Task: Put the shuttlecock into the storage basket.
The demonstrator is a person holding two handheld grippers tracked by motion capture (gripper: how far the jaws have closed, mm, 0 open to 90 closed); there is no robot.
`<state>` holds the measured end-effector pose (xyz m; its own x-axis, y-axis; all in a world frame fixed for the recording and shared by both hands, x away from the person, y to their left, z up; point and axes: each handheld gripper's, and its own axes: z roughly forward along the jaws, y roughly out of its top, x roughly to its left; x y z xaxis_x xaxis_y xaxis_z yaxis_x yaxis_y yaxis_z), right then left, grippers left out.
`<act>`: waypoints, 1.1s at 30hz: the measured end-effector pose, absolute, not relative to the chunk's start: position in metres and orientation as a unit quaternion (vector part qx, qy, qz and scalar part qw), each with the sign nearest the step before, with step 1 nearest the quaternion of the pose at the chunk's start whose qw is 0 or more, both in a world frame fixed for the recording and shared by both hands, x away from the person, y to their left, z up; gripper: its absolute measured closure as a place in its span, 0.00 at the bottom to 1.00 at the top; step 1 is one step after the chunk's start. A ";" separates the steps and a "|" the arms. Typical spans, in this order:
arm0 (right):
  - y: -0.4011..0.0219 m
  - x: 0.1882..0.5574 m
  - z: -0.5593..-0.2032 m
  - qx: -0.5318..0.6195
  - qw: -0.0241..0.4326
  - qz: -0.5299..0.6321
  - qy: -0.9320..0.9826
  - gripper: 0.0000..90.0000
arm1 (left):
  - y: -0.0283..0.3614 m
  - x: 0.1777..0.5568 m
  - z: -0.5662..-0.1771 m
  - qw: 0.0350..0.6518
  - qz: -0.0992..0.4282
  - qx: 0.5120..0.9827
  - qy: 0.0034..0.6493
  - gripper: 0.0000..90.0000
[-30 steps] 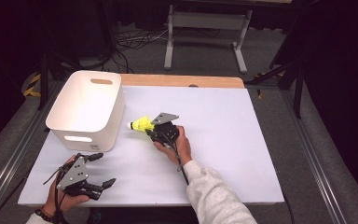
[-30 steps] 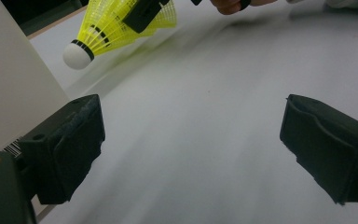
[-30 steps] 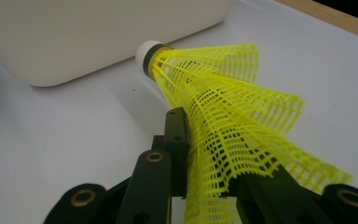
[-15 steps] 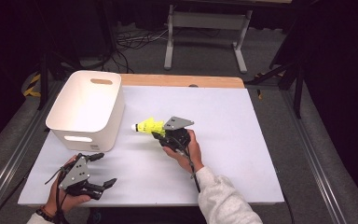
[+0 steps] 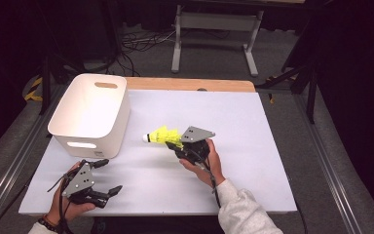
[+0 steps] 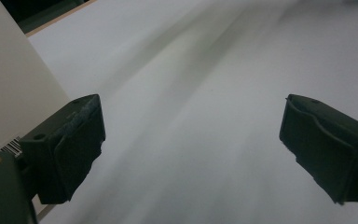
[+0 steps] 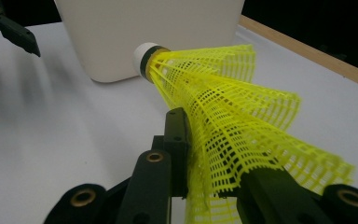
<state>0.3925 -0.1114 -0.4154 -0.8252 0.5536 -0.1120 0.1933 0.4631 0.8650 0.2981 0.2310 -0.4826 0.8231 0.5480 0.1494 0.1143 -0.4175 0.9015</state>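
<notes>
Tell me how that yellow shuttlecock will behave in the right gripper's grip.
The shuttlecock is probably very light. Its open mesh skirt looks thin and springy, and it bends where the right gripper pinches it, so it may crush under a hard squeeze. Set down, its cone would likely roll in an arc.

white bin (image 5: 90, 114) on white table (image 5: 253, 126)

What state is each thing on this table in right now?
Shuttlecock: held off the table by its yellow skirt, white tip toward the bin.
Right gripper: shut on the shuttlecock.
Left gripper: open, holding nothing.
White bin: upright, looks empty.
</notes>
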 end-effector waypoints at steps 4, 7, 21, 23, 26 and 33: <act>-0.117 0.389 -0.415 0.222 0.195 0.463 0.836 0.88 | 0.231 0.298 -0.483 0.499 0.216 0.815 0.202 0.09; -0.121 0.386 -0.415 0.220 0.193 0.462 0.837 0.88 | 0.232 0.297 -0.482 0.500 0.218 0.813 0.203 0.09; -0.136 0.372 -0.415 0.209 0.188 0.463 0.841 0.88 | 0.232 0.297 -0.482 0.497 0.222 0.814 0.203 0.09; -0.137 0.371 -0.415 0.209 0.189 0.463 0.841 0.88 | 0.233 0.296 -0.483 0.496 0.220 0.815 0.204 0.09; -0.140 0.369 -0.415 0.206 0.188 0.463 0.841 0.88 | 0.233 0.296 -0.483 0.496 0.220 0.815 0.205 0.09; -0.146 0.362 -0.414 0.201 0.195 0.456 0.845 0.88 | 0.229 0.297 -0.483 0.489 0.215 0.820 0.204 0.09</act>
